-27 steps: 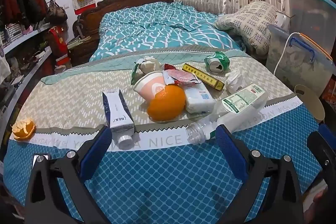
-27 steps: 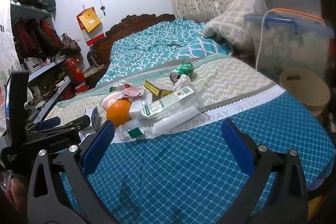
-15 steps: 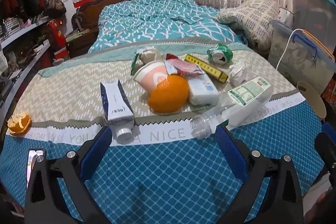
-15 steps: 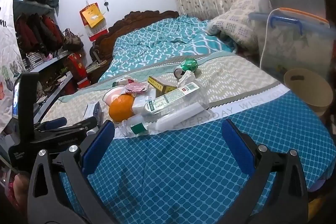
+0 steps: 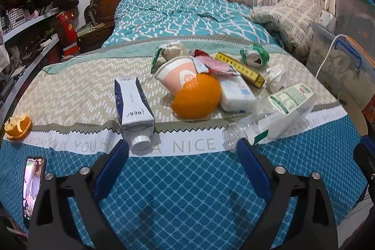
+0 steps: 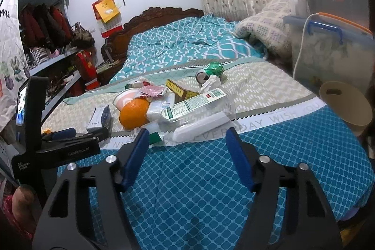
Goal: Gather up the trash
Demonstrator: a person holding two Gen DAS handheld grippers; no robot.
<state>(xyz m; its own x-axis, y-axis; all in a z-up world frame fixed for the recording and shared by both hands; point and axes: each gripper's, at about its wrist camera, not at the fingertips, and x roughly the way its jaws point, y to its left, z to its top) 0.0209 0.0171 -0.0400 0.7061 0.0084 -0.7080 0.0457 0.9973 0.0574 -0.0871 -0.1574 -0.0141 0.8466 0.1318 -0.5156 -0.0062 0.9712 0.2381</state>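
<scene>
- Since the earlier frames both cameras have closed in on the litter: the pile fills more of each view, and the right gripper's (image 6: 187, 144) fingertips now frame the clear bottle's neck end instead of open quilt
- The bed (image 5: 187, 191) carries all the trash in one loose cluster across the beige band of the quilt, beyond both grippers; the tan bin (image 6: 346, 104) stands off the bed's right edge, well apart from the pile
- The clear plastic bottle (image 6: 194, 107) lies on its side, capless mouth toward the cameras, partly overlapping the white tissue pack (image 5: 236, 93)
- The blue-and-white carton (image 5: 132, 104) lies alone at left, cap end just beyond the left gripper (image 5: 182, 154)
- The orange (image 5: 196, 97) leans against the pink paper cup (image 5: 180, 76); the yellow box (image 5: 239, 68), red wrapper (image 5: 213, 65), crushed green can (image 5: 254, 57) and crumpled tissue (image 5: 276, 77) lie behind
- An orange peel (image 5: 18, 127) sits far left, alone
- Both grippers are spread wide and hold nothing
- Risks, as I judge them: the round, crushable bottle could squirt out of a pinch or roll on soft bedding; dragging it may tumble the orange; the stray peel is easily forgotten
</scene>
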